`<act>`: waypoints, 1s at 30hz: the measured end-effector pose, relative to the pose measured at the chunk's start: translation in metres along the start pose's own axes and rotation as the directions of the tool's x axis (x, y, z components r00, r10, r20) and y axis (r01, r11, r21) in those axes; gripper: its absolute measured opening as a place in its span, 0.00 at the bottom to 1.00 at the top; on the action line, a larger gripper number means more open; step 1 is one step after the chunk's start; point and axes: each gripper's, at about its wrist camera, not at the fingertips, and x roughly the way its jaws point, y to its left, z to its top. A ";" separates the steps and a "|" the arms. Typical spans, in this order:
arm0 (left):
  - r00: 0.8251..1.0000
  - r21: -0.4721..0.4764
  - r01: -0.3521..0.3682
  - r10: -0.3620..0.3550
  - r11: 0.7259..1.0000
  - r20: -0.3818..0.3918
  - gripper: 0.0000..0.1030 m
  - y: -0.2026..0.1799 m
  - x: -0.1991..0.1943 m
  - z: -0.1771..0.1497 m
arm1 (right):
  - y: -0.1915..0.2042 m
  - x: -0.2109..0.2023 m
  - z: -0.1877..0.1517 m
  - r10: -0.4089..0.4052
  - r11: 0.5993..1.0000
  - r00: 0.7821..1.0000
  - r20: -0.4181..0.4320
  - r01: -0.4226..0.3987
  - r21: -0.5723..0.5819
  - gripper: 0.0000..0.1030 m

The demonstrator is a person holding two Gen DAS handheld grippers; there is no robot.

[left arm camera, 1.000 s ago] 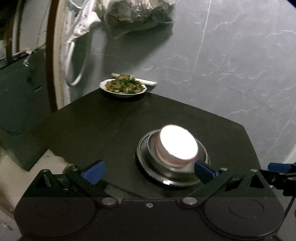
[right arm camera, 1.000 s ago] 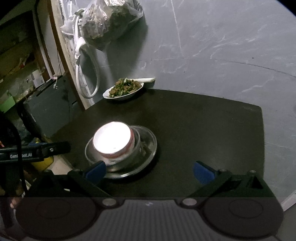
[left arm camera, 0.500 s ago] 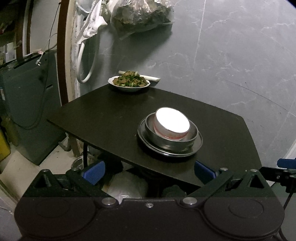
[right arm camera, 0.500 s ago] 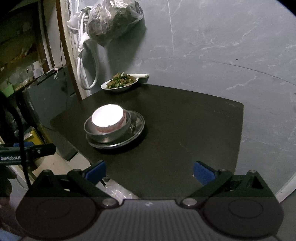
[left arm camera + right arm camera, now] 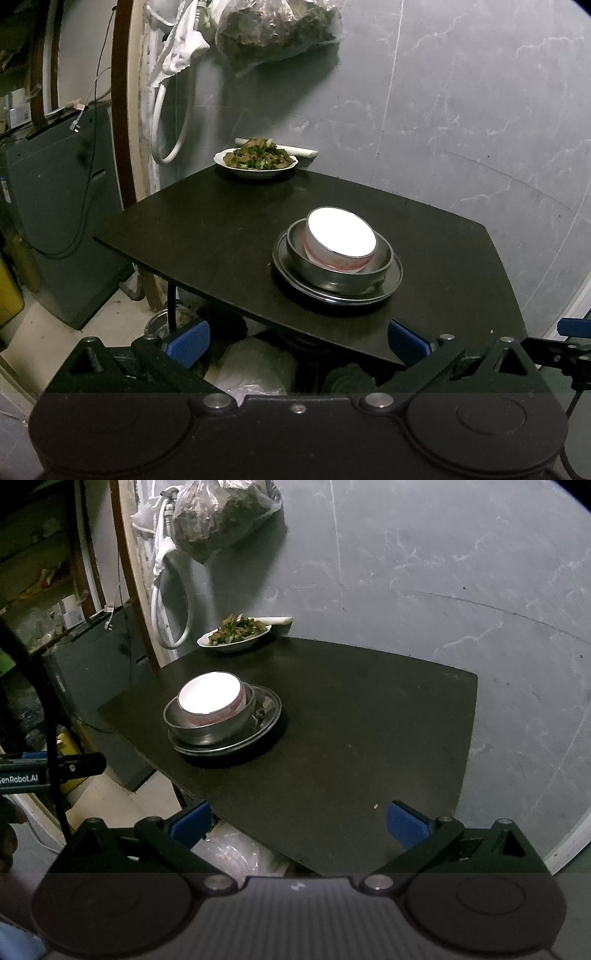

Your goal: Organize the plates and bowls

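Your left tool (image 5: 297,341) and right tool (image 5: 297,821) both gape apart, holding nothing. On the black tabletop (image 5: 207,229), a white bowl (image 5: 340,240) sits nested in a steel bowl (image 5: 332,273) on a steel plate (image 5: 391,280). Only your right view shows grains (image 5: 375,806) near the tabletop's edge.

White bowl (image 5: 341,236): interior overexposed, contents indeterminate. Steel bowl (image 5: 332,275): inside masked by the white bowl nested in it. Steel plate (image 5: 267,716): near rim partly hidden behind the steel bowl. Hanging bag (image 5: 275,27): top cropped by the frame. Bench (image 5: 221,229): legs largely concealed beneath its top.
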 end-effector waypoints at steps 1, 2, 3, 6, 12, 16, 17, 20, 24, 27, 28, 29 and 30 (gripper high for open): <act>1.000 0.001 -0.001 0.001 1.000 -0.003 0.99 0.000 0.000 -0.001 | 0.000 0.001 0.000 0.001 1.000 1.000 -0.002 -0.001 0.000 1.00; 1.000 0.001 -0.002 0.002 1.000 -0.007 0.99 0.000 0.001 0.000 | 0.000 0.001 0.001 0.001 1.000 1.000 -0.004 -0.001 0.000 1.00; 1.000 0.001 -0.003 0.003 1.000 -0.010 0.99 0.000 0.001 0.000 | 0.000 0.001 0.001 0.000 1.000 1.000 -0.005 0.000 0.000 1.00; 1.000 0.000 -0.007 0.007 1.000 -0.017 0.99 0.000 0.003 0.000 | -0.001 0.003 0.001 0.003 1.000 1.000 -0.012 -0.003 0.000 1.00; 1.000 -0.003 -0.010 0.010 1.000 -0.024 0.99 0.002 0.004 -0.002 | -0.002 0.005 0.000 0.007 1.000 1.000 -0.025 -0.007 0.000 1.00; 1.000 0.001 -0.009 0.009 1.000 -0.021 0.99 0.001 0.005 -0.001 | -0.002 0.007 0.002 0.009 1.000 1.000 -0.026 -0.009 -0.004 1.00; 1.000 0.002 -0.008 0.008 1.000 -0.021 0.99 0.001 0.005 -0.001 | -0.002 0.007 0.002 0.010 1.000 1.000 -0.026 -0.010 -0.004 1.00; 1.000 0.005 -0.009 0.009 1.000 -0.019 0.99 0.001 0.006 0.000 | -0.002 0.007 0.001 0.011 1.000 1.000 -0.024 -0.011 -0.004 1.00; 1.000 0.010 -0.008 0.009 1.000 -0.017 0.99 0.001 0.007 0.000 | -0.002 0.008 0.001 0.013 1.000 1.000 -0.019 -0.013 -0.005 1.00; 1.000 0.013 -0.009 0.009 1.000 -0.015 0.99 0.001 0.006 0.000 | -0.002 0.008 0.001 0.015 1.000 1.000 -0.017 -0.015 -0.007 1.00; 1.000 0.013 -0.009 0.009 1.000 -0.014 0.99 0.001 0.006 0.000 | -0.002 0.009 0.002 0.016 1.000 1.000 -0.017 -0.016 -0.008 1.00; 1.000 0.013 -0.009 0.009 1.000 -0.014 0.99 0.001 0.006 0.000 | -0.002 0.009 0.002 0.016 1.000 1.000 -0.016 -0.016 -0.009 1.00; 1.000 0.013 -0.009 0.009 1.000 -0.014 0.99 0.001 0.006 0.000 | -0.002 0.009 0.002 0.017 1.000 1.000 -0.016 -0.017 -0.010 1.00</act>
